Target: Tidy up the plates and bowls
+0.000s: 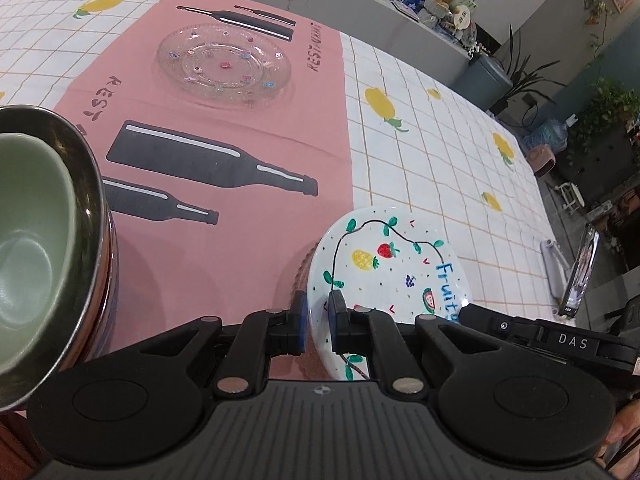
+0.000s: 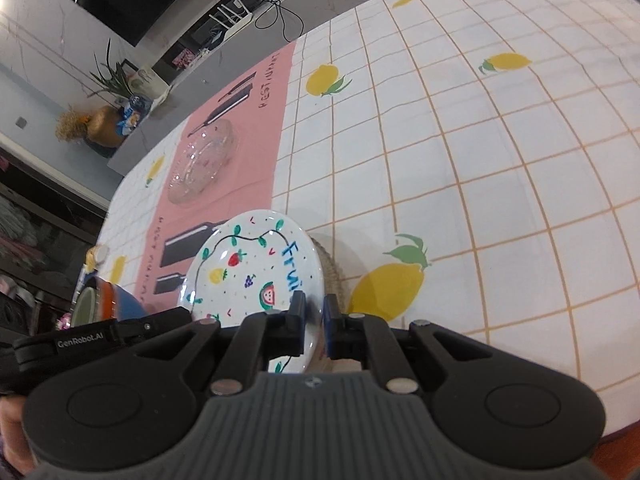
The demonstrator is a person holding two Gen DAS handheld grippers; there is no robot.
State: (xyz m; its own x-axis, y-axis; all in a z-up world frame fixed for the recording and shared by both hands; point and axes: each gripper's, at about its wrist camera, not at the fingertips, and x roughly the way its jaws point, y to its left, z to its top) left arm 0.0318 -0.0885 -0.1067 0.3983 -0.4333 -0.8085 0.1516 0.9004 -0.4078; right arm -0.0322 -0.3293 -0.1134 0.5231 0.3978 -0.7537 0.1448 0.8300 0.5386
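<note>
White ceramic, hand-painted with fruit and the word "Fruit": the painted plate (image 1: 390, 268) sits tilted between my two claws, each clamped on an opposite edge. My left claw (image 1: 318, 320) pinches the rim nearest the pink mat; my right claw (image 2: 312, 322) pinches the rim on the side with the blue lettering. Jaws on both are nearly together, with only the plate's edge between the pads.

Under the plate I see part of a woven coaster (image 2: 332, 266); I cannot tell whether the plate's underside touches it.

A clear glass plate (image 1: 224, 64) lies flat near the middle of the pink mat (image 1: 240, 128), well apart from the painted plate, with bare mat between them. At the left edge of the left view, a pale green bowl (image 1: 28, 232) nests inside a steel bowl (image 1: 86, 184), close beside my left claw. In the right view the same stack shows orange and blue bowls (image 2: 118, 300) beneath.

To the right of the painted plate, the checked lemon-print tablecloth (image 2: 480, 168) runs uncluttered to the table edge. A phone on a stand (image 1: 580, 272) is near the table's right edge in the left view.
</note>
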